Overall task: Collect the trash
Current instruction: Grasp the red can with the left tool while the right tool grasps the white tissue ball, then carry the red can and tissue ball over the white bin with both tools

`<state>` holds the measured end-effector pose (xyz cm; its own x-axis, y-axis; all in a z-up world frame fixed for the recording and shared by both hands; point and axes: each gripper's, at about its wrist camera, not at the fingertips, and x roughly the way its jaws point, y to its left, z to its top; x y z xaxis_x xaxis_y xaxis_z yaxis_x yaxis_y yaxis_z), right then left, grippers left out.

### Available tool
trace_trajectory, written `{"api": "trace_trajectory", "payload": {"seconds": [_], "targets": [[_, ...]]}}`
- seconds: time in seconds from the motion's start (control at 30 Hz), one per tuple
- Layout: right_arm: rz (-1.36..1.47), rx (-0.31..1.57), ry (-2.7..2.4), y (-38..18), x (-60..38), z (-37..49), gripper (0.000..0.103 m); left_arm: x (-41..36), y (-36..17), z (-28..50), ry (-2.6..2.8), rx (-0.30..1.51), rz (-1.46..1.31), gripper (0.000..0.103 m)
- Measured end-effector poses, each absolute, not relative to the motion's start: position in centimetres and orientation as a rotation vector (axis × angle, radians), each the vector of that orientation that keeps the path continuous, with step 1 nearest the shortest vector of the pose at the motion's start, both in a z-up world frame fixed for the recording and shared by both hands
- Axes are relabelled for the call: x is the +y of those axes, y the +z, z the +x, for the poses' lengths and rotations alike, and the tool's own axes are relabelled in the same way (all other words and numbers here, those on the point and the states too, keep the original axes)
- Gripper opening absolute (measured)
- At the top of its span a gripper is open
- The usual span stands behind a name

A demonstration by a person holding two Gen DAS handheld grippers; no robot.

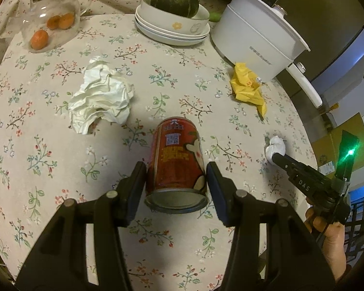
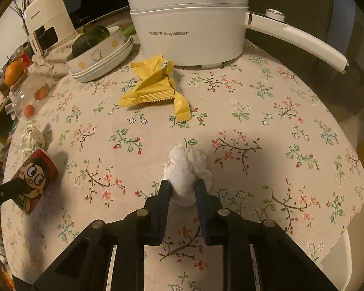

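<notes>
My left gripper (image 1: 176,169) is shut on a red drink can (image 1: 177,160), its pads pressed on both sides; the can also shows at the left of the right wrist view (image 2: 35,179). My right gripper (image 2: 183,188) is shut on a small white tissue ball (image 2: 188,169), which also shows in the left wrist view (image 1: 276,146). A large crumpled white tissue (image 1: 102,97) lies on the table left of the can. A crumpled yellow wrapper (image 2: 155,84) lies near the white pot; it also shows in the left wrist view (image 1: 248,87).
A round table with a floral cloth (image 2: 267,111) carries a white Royalstar electric pot (image 2: 189,21) with a long handle, stacked white plates and a bowl holding a dark green squash (image 1: 174,2), and a glass jar with oranges (image 1: 51,21). The table edge drops off at right.
</notes>
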<state>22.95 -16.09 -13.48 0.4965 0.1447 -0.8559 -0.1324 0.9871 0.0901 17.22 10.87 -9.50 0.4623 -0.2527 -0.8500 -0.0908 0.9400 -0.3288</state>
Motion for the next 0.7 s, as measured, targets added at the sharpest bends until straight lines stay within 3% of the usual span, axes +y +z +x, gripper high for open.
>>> {"api": "trace_trajectory", "payload": {"seconds": [0.7], "targets": [[0.074,0.978,0.247,-8.7,-18.6,19.8,0.019,9.1,-7.7,16.4,-0.197,1.062,-0.359,0.053]]}}
